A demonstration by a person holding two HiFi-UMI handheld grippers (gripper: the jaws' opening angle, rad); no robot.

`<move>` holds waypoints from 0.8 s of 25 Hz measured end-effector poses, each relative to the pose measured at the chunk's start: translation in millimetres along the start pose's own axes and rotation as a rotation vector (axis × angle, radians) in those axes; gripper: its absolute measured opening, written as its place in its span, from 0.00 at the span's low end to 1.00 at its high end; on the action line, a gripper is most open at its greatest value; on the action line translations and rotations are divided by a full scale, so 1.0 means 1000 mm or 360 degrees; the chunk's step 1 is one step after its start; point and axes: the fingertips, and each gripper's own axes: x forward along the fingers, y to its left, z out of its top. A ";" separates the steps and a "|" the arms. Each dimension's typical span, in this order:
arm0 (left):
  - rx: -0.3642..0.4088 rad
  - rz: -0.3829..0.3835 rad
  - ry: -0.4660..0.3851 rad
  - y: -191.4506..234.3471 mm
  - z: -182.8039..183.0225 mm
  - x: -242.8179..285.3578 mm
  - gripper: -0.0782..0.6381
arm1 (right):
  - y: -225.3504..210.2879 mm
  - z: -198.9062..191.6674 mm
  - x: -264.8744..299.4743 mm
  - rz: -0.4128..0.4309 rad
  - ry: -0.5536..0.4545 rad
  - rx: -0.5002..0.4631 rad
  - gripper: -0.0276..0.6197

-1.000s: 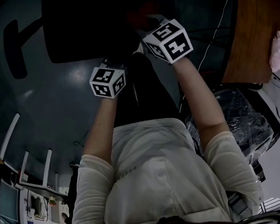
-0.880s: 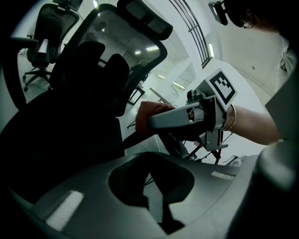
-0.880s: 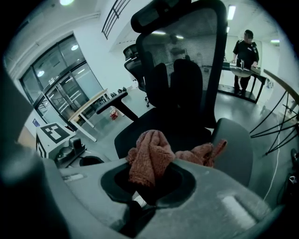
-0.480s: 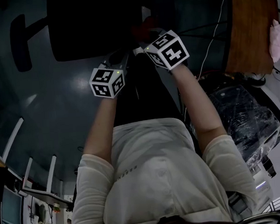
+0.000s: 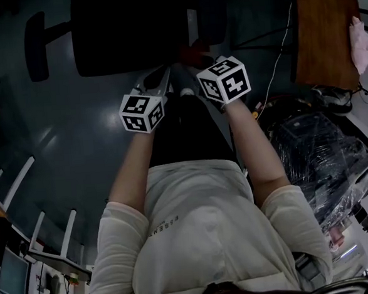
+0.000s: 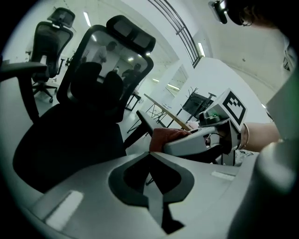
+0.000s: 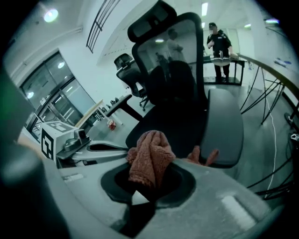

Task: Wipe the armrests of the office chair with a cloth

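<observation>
Your right gripper (image 7: 147, 186) is clamped on a reddish terry cloth (image 7: 148, 158), which bunches up out of the jaws. Your left gripper (image 6: 149, 156) has its jaws pressed together with nothing between them, and it is just beside the right one.

Both point at a black office chair (image 5: 129, 31) with a mesh back and headrest, standing on the floor in front of you. The near armrest (image 7: 224, 123), a grey padded one, lies just beyond the cloth in the right gripper view. A loose end of cloth shows against its front edge, but it can't be told whether they touch. The far armrest (image 5: 35, 45) is well apart, on the other side of the seat.

This looks like the approach to the first armrest, with wiping not clearly begun. The next move calls for laying the cloth flat on the pad and drawing it along its length. The empty gripper could steady the chair, since it may swivel.

For writing, the cubes on the grippers bear only black-and-white square markers. Your shirt (image 5: 196, 236) has a small line of print, too small to read reliably. No brand shows on the chair.
</observation>
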 end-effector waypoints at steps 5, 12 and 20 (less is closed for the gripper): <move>0.0120 0.0048 -0.0186 -0.019 0.052 -0.029 0.13 | 0.007 0.038 -0.049 -0.0141 -0.0412 0.0012 0.12; 0.0364 0.0135 -0.0538 -0.072 0.142 -0.101 0.13 | 0.039 0.084 -0.157 -0.0249 -0.0947 -0.0156 0.12; 0.0494 0.0192 -0.0795 -0.152 0.150 -0.204 0.13 | 0.117 0.067 -0.255 -0.0289 -0.1136 -0.0382 0.12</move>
